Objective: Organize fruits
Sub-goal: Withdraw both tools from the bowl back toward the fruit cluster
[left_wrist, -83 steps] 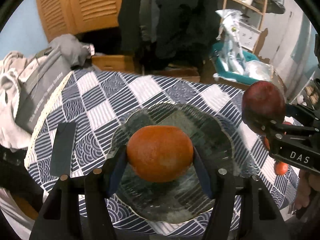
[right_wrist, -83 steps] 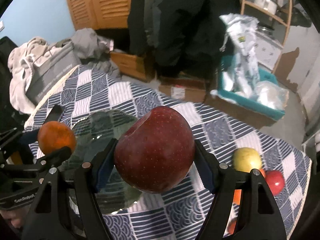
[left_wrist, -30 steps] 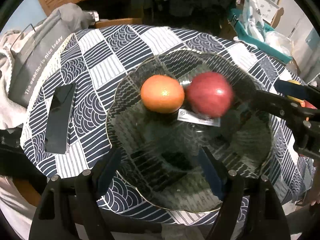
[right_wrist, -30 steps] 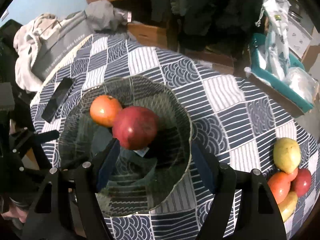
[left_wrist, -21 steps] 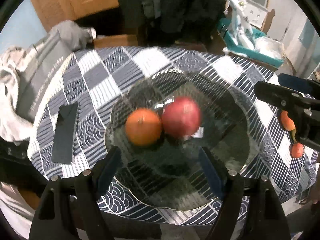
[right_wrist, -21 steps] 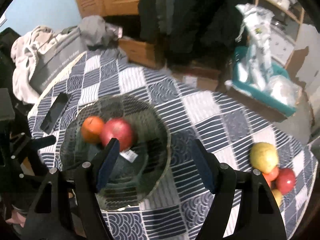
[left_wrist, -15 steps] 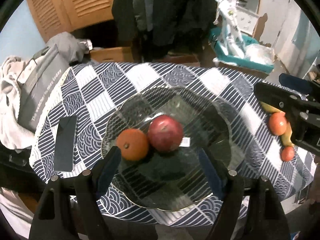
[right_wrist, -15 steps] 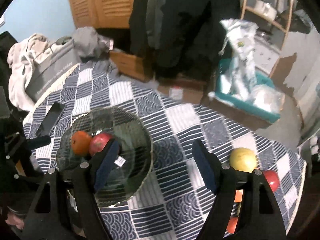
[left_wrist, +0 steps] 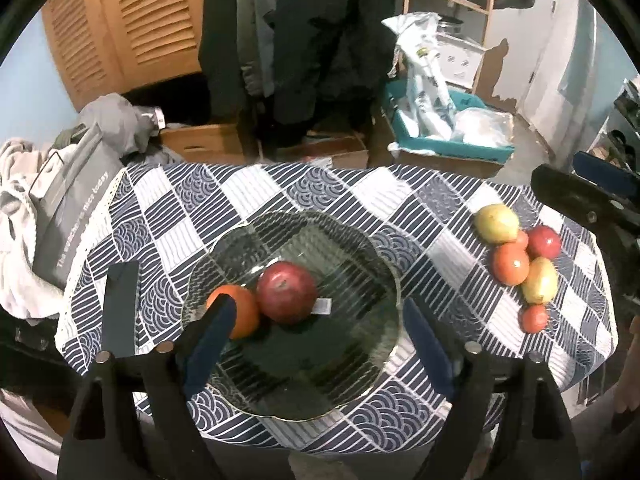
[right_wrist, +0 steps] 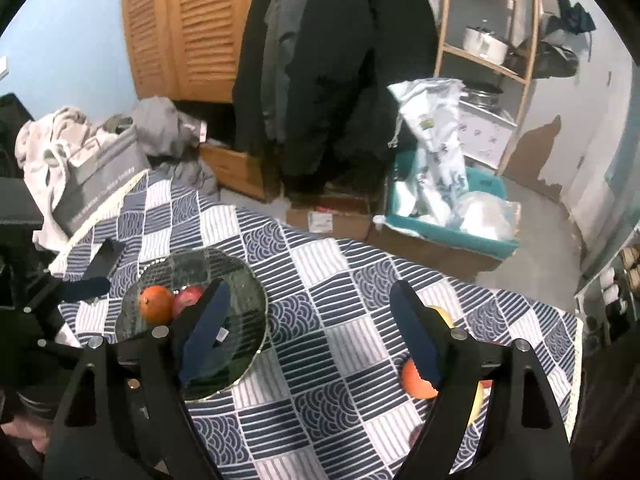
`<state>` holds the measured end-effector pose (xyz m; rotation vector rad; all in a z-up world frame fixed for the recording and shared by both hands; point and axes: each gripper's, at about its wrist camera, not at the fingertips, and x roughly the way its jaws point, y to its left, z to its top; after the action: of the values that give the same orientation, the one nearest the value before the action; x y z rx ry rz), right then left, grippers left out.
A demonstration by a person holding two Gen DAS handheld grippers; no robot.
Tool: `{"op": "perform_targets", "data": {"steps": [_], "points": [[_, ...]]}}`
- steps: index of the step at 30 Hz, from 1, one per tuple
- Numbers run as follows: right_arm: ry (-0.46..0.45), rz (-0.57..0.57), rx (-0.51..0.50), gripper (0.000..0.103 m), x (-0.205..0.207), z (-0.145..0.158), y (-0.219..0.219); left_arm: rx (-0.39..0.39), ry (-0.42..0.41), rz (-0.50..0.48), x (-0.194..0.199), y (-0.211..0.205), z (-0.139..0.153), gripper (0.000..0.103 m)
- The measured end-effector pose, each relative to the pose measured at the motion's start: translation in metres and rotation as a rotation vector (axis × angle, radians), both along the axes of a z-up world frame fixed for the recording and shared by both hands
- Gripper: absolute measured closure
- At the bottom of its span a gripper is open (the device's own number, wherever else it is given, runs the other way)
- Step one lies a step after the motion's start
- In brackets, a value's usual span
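Note:
An orange [left_wrist: 240, 312] and a dark red apple [left_wrist: 286, 298] lie touching in the glass bowl [left_wrist: 360, 248], with a small white label beside the apple. My left gripper [left_wrist: 316, 306] hangs above the bowl's near side, jaws opening, nothing between them. My right gripper [right_wrist: 308, 288] is high over the tablecloth to the right of the bowl [right_wrist: 248, 292], jaws opening and empty. A pile of loose fruit [left_wrist: 510, 266] lies at the table's right end. In the right wrist view an orange fruit [right_wrist: 416, 384] of that pile is partly hidden by my finger.
A dark flat phone [left_wrist: 120, 312] lies left of the bowl. A grey bag [left_wrist: 68, 216] and clothes are heaped past the table's left edge. The checked tablecloth [left_wrist: 432, 208] covers the round table. Boxes and a teal bin [left_wrist: 452, 148] stand on the floor behind.
The orange and the apple, earlier held in the grippers, now lie in the bowl. Both grippers have risen and pulled back from the bowl, and their jaws stand wider.

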<state>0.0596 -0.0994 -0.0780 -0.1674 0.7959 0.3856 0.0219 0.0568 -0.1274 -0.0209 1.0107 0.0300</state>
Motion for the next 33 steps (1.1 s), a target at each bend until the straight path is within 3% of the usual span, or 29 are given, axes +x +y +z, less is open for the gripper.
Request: {"op": "perform_targets", "data": {"steps": [11, 33], "points": [[-0.079, -0.077, -0.001, 0.015, -0.018, 0.022, -0.047, -0.002, -0.046, -0.044, -0.001, -0.030, 0.022, 0.016], [-0.092, -0.233, 0.023, 0.015, -0.029, 0.026, -0.139, 0.012, -0.145, -0.118, 0.005, -0.094, 0.050, 0.012]]}}
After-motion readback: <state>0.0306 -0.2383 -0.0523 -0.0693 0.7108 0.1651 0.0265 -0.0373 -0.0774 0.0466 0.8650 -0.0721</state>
